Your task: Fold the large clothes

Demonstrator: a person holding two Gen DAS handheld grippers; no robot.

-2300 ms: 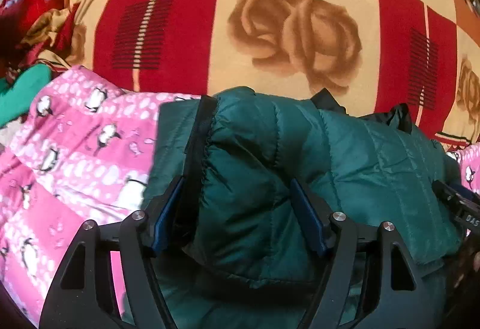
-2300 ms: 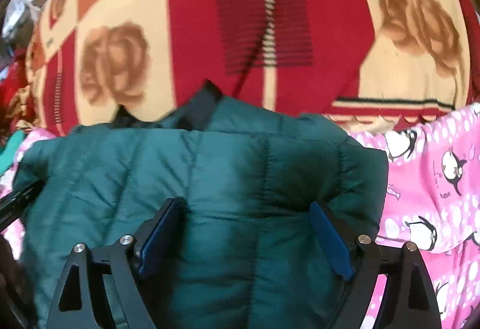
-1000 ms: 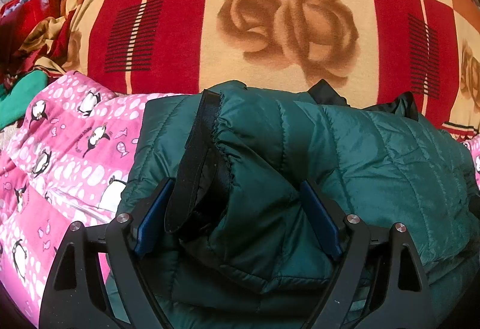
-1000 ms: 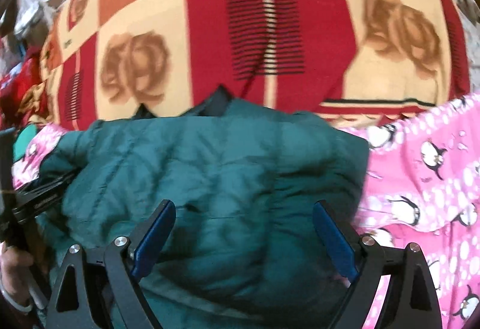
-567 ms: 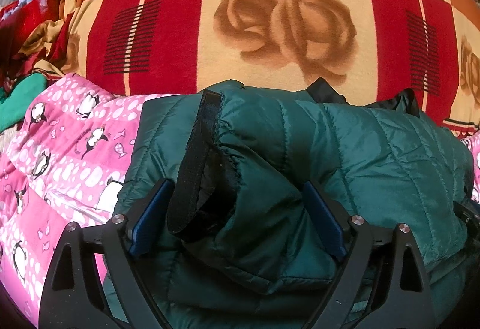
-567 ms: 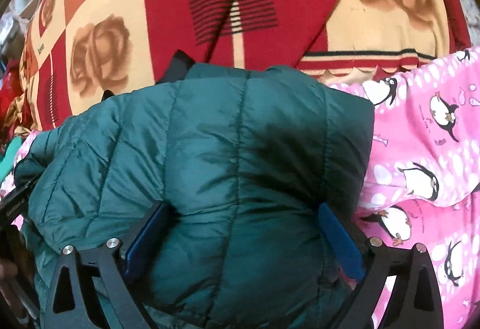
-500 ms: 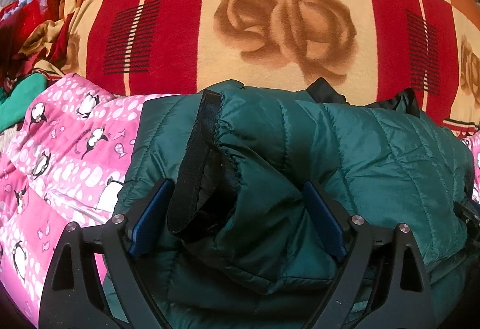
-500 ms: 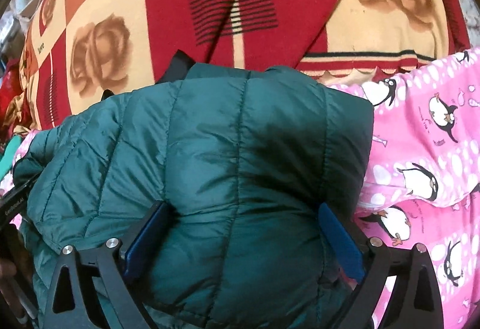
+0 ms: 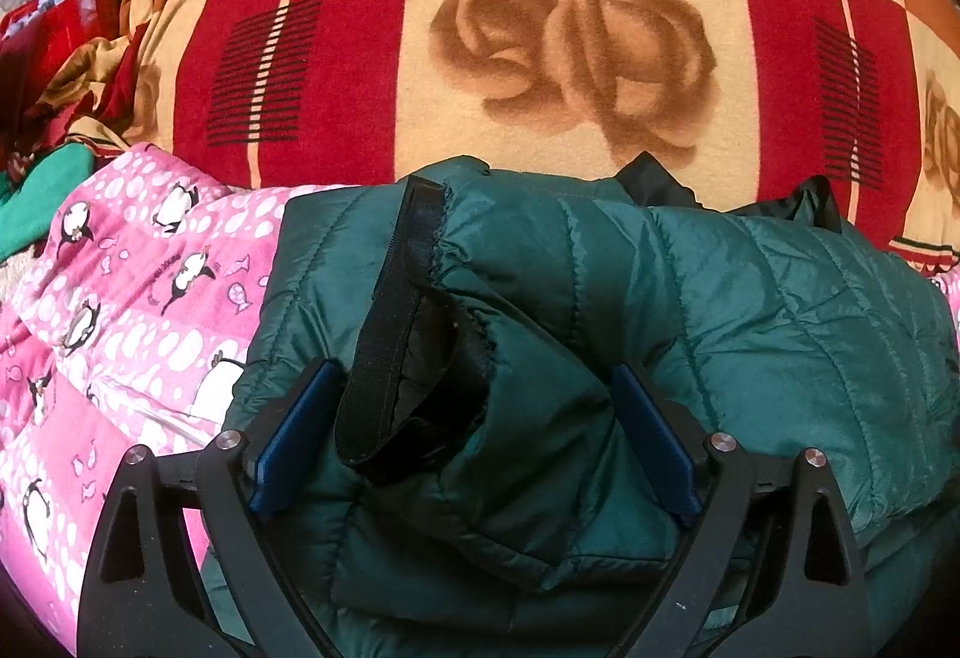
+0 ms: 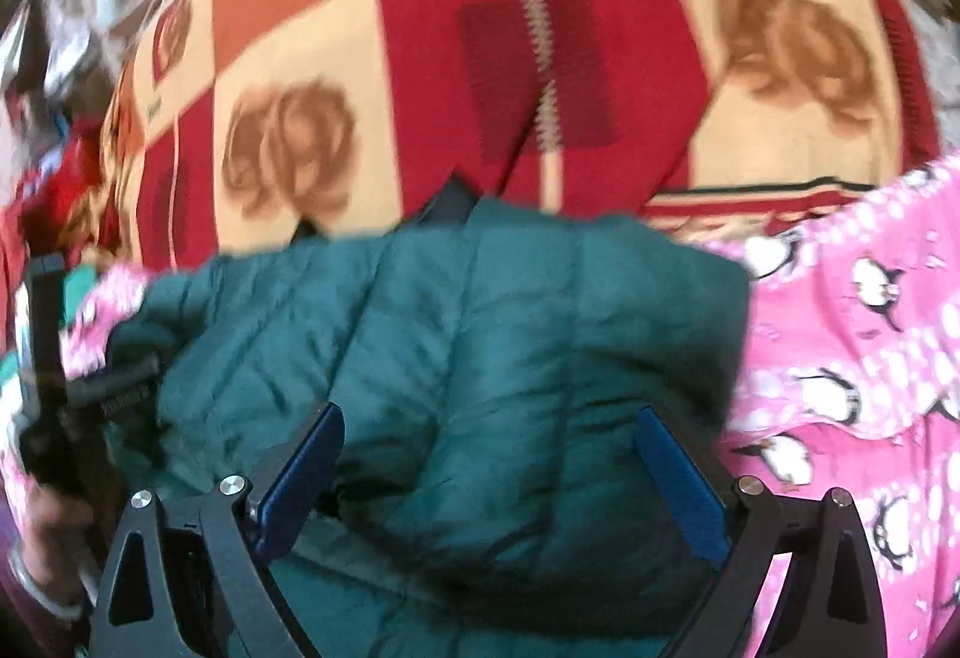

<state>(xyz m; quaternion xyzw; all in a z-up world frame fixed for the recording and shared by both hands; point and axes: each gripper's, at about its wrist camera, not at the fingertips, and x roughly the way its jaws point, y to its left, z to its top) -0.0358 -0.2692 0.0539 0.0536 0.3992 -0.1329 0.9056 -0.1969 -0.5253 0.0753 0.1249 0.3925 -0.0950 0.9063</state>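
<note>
Both the left tongs point(image 9: 471, 439) and right tongs point(image 10: 489, 472) stand released astride the folded green jacket point(image 9: 750, 310); recommend pressing evenly to flatten the bulging cuff point(image 9: 414, 352).

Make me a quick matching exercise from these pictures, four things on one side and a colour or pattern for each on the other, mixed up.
Things:
1. puffer jacket
2. penguin blanket
3. rose blanket
4. pads of the left tongs

Descriptions:
A. pink
B. blue
C. dark green, quilted
D. red and cream squares

Pairs: 1-C, 2-A, 3-D, 4-B
</note>
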